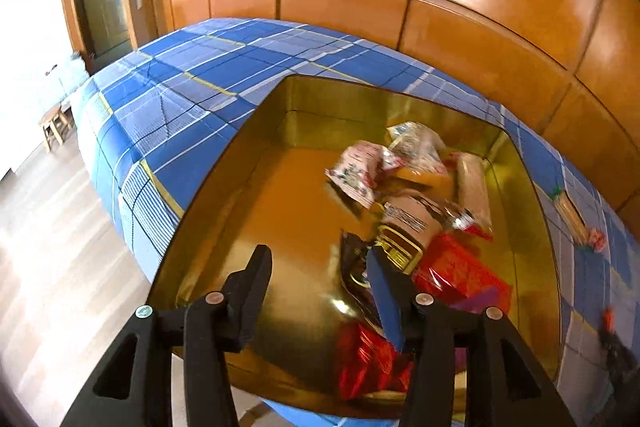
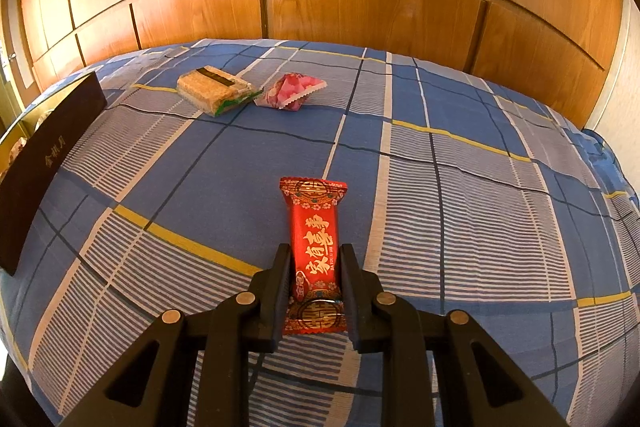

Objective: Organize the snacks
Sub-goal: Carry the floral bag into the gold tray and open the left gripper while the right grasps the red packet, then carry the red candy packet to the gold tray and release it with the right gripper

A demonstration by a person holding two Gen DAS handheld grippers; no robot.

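In the left wrist view a shiny gold tin (image 1: 280,203) sits on the blue checked bedspread and holds several snack packets along its right side: a pink-and-white one (image 1: 356,175), a beige cracker pack (image 1: 474,187), a dark one (image 1: 354,259) and red ones (image 1: 460,267). My left gripper (image 1: 320,259) hovers over the tin, open, with nothing between its fingers. In the right wrist view my right gripper (image 2: 315,251) is shut on a red wrapped snack bar (image 2: 314,219), which sticks out forward over the bedspread.
On the bedspread (image 2: 440,147) farther back lie a rice cracker pack (image 2: 214,89) and a pink packet (image 2: 294,89). The tin's dark side (image 2: 44,163) stands at the left. Wooden wardrobe panels close off the far side. More packets (image 1: 576,223) lie right of the tin.
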